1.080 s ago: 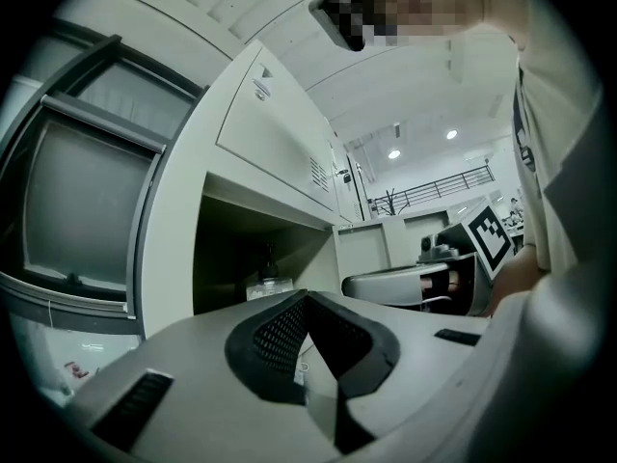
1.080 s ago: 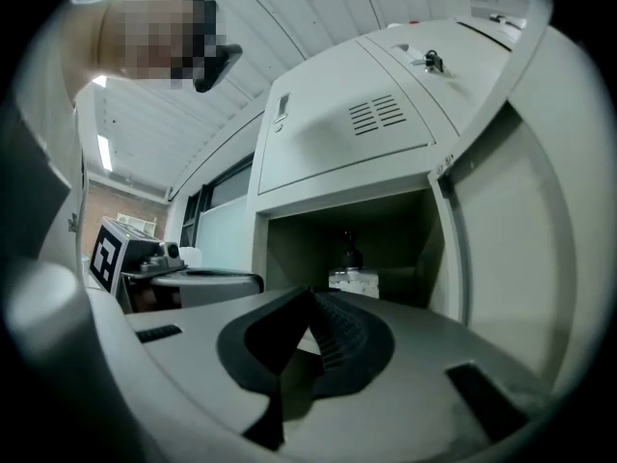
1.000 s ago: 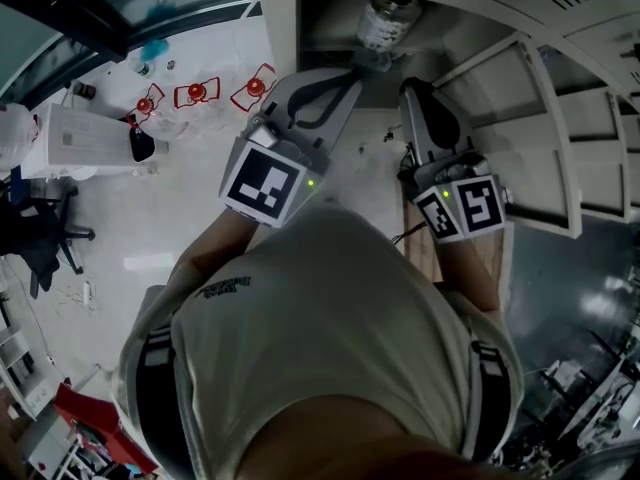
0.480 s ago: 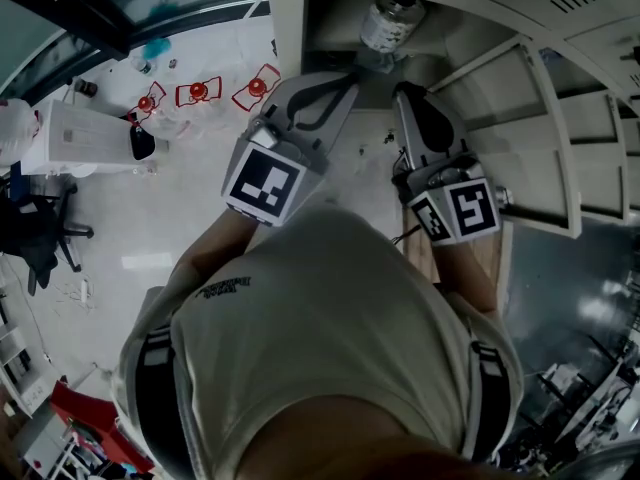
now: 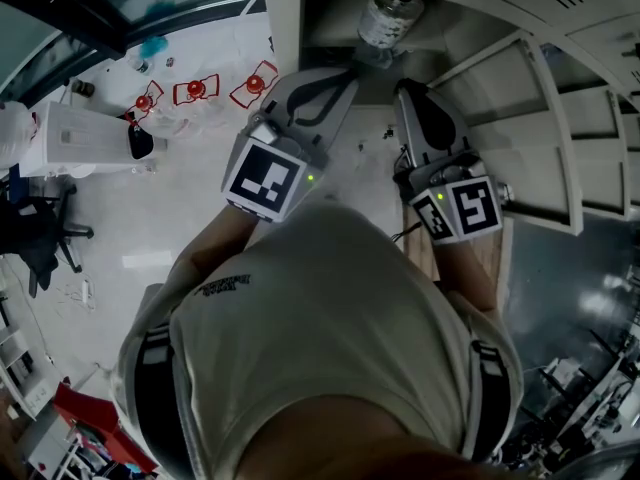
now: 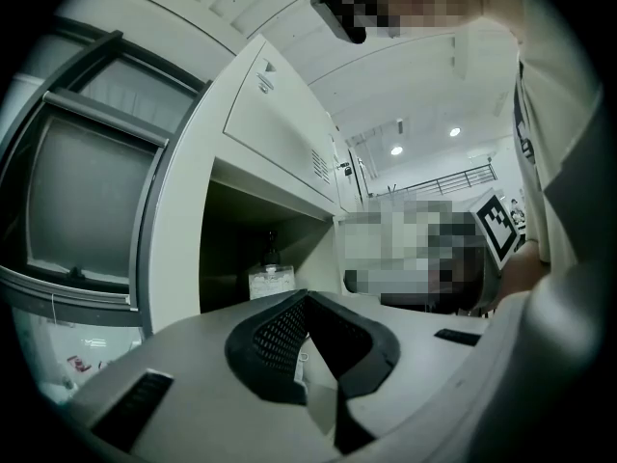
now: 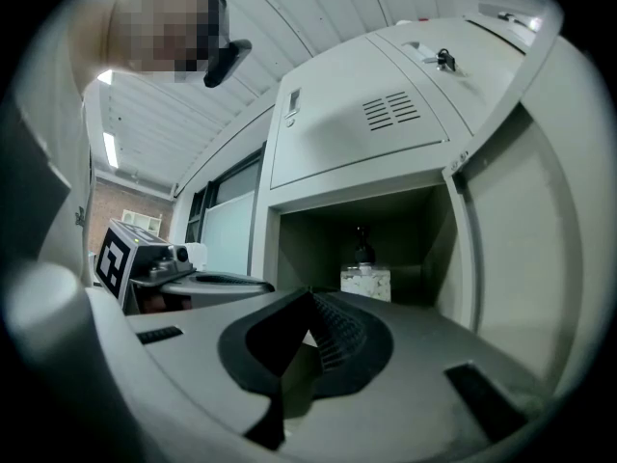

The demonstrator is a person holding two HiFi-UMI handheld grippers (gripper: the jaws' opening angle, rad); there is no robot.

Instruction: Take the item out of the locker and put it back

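A clear bottle (image 5: 389,18) with a dark cap and a white label stands upright inside the open locker compartment (image 5: 320,23). It shows as the bottle (image 6: 271,276) in the left gripper view and as the bottle (image 7: 365,275) in the right gripper view, deep in the compartment. My left gripper (image 5: 349,72) is shut and empty, its tips just in front of the compartment's opening. My right gripper (image 5: 404,89) is also shut and empty, beside the left one and a little short of the locker. Neither gripper touches the bottle.
The locker door (image 5: 545,118) hangs open to the right of the compartment. A closed locker door (image 7: 357,128) with vent slots sits above the opening. On the floor to the left lie red-framed objects (image 5: 197,91), a white box (image 5: 85,138) and an office chair (image 5: 40,233).
My right gripper has edged slightly up and to the left, toward the locker. The left gripper and the bottle have stayed put.
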